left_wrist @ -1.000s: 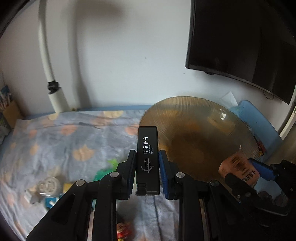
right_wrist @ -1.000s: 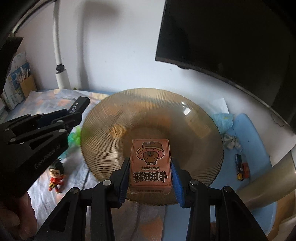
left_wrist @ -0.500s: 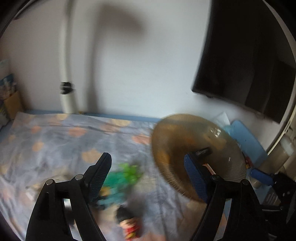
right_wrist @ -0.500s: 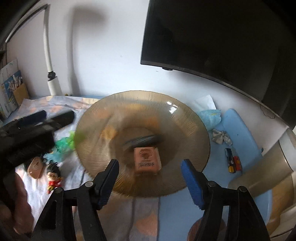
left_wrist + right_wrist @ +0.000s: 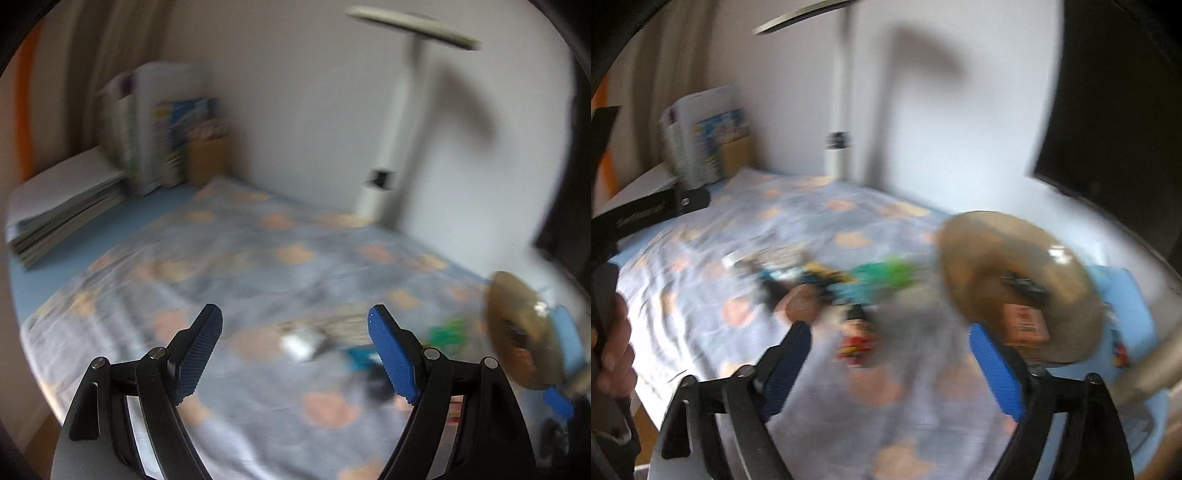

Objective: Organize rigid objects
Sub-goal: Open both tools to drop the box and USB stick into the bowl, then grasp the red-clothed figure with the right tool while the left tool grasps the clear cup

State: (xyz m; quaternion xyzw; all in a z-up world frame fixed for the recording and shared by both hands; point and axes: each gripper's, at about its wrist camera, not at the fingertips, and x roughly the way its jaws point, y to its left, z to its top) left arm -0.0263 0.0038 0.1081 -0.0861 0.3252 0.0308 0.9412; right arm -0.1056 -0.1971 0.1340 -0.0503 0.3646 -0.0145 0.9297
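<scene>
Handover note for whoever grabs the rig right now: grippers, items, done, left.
Left gripper: open, nothing between the pads.
Right gripper: jaws have just been opening, nothing between them.
Amber glass plate: holds the orange box and the black stick. Those two are done.
Left: a blurred cluster on the patterned cloth, including a small figure, a green toy and a brownish round piece. Frames are motion-blurred, so confirm the count before the next pick.

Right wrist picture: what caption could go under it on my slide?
Open right gripper above patterned cloth; amber ribbed glass plate holds an orange box and black stick.
</scene>
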